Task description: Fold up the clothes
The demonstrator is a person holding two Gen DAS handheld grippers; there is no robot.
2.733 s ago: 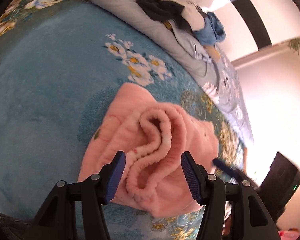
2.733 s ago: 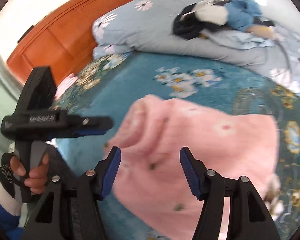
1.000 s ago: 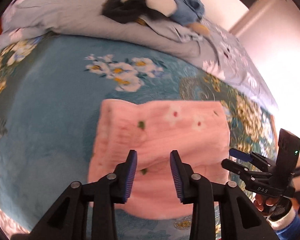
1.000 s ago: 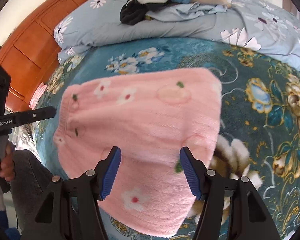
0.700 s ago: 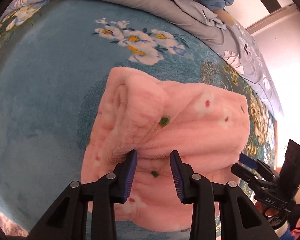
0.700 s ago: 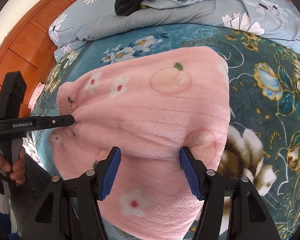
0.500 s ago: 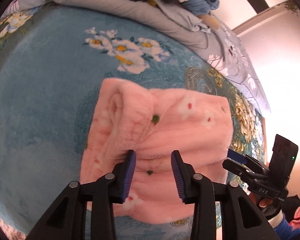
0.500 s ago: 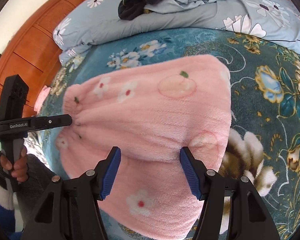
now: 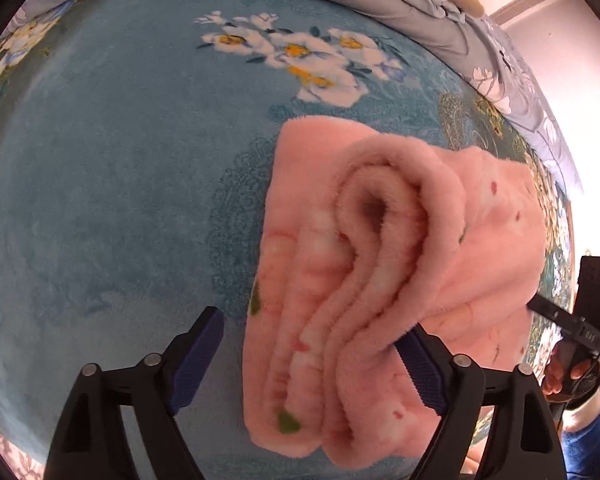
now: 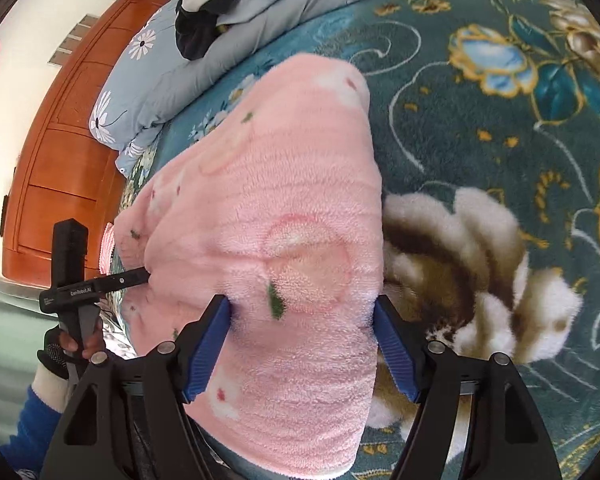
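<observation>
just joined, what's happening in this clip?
A person with a handheld gripper in each hand is folding a fluffy pink fleece garment on a teal floral blanket. The left gripper is open around its bunched, layered edge. The right gripper is open, straddling the opposite end. Nothing is clamped.

Both wrist views look closely down at the pink garment (image 9: 400, 240).

Bright daylight, right-side glare — fisheye-warped edges
</observation>
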